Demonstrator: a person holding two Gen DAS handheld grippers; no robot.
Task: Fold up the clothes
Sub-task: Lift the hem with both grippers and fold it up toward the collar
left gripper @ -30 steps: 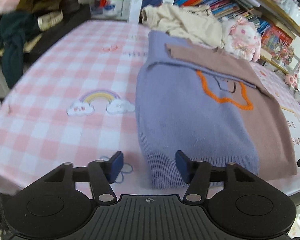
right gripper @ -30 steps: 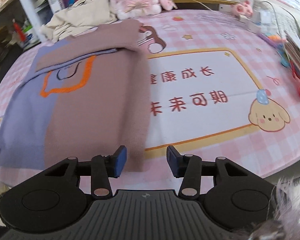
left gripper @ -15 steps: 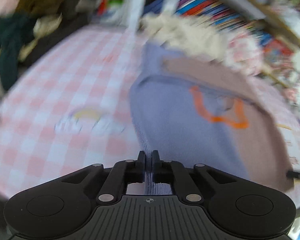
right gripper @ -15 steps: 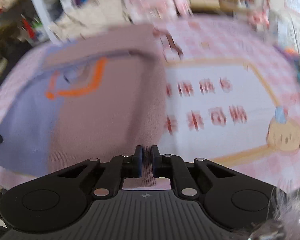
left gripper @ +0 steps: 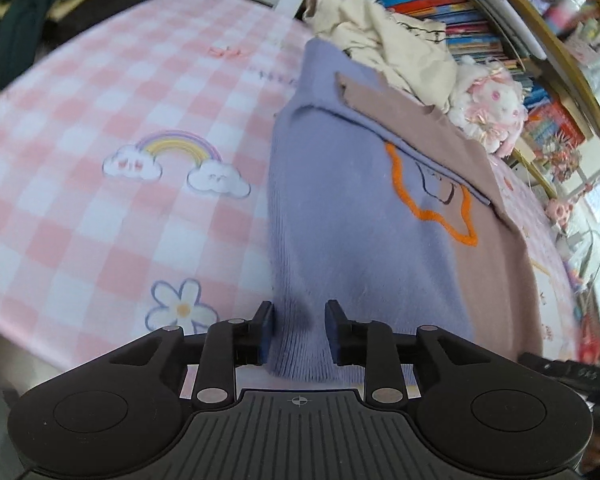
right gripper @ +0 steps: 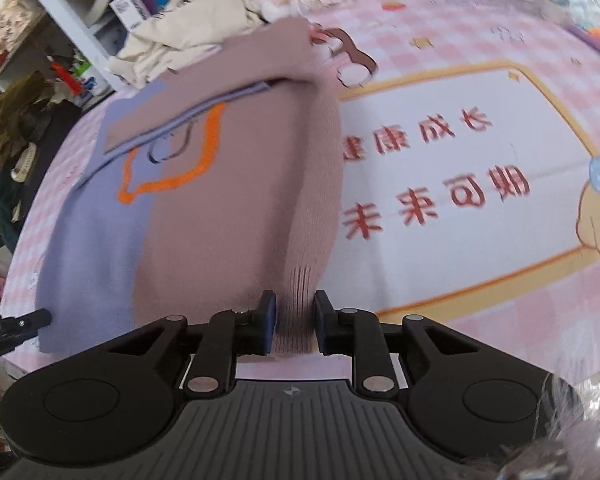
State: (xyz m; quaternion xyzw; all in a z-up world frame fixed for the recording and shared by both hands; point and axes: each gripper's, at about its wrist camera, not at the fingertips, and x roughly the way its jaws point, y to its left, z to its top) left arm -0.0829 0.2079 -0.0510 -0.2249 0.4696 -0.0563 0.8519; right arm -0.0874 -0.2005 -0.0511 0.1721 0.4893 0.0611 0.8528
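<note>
A lilac and mauve knit sweater (left gripper: 364,208) with an orange outline motif lies on the pink checked tablecloth (left gripper: 100,128), its sleeves folded across the top. My left gripper (left gripper: 299,330) has its jaws partly parted around the sweater's lilac ribbed hem corner. My right gripper (right gripper: 295,322) has its jaws partly parted around the mauve ribbed hem corner of the sweater (right gripper: 236,184). The hem fabric stands between both pairs of jaws and looks lifted off the cloth.
A crumpled cream garment (left gripper: 384,40) and a pink plush rabbit (left gripper: 488,108) lie at the table's far edge before bookshelves (left gripper: 440,4). Dark clothes (left gripper: 24,12) hang at far left. The tablecloth's printed panel (right gripper: 460,152) lies to the right of the sweater.
Both grippers went from wide open to tightly pinched on the hem corners, and now stand partly parted again with the hem between the jaws. The sweater's near edge has bunched and risen.
</note>
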